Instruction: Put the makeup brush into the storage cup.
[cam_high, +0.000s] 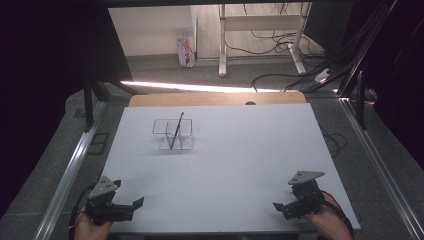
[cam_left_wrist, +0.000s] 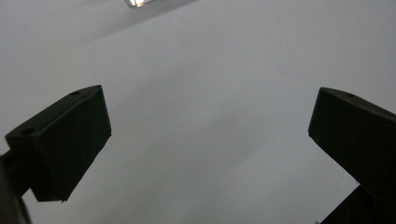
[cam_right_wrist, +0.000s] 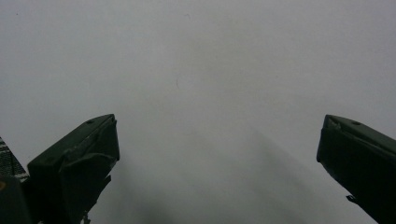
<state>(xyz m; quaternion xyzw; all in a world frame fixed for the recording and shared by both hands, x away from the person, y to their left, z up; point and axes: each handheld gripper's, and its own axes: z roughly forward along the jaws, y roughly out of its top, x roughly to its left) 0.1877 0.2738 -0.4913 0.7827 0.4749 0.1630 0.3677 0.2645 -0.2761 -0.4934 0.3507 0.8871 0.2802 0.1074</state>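
At the near left corner of the white rectangular table sheet (cam_high: 225, 170) rests the left gripper (cam_high: 136, 203), a black two-jaw tool topped by a grey three-cornered plate, held in the person's left hand (cam_high: 90, 227); its jaws stand wide apart with nothing between them, and in the left gripper view they (cam_left_wrist: 208, 126) frame bare white sheet, with a glint of clear plastic at the top edge. Farther in, left of centre and toward the far side, stands the clear plastic two-compartment box (cam_high: 172, 134); a thin dark pen-like stick (cam_high: 176, 130) leans inside it, tilted, its upper end rising above the rim — which compartment holds its foot I cannot tell. The box is well apart from both grippers. At the near right corner lies the right gripper (cam_high: 278, 207), likewise black with a grey plate, in the person's right hand (cam_high: 327, 220); its jaws are spread open and empty — the right gripper view shows them (cam_right_wrist: 217, 140) over plain white sheet.
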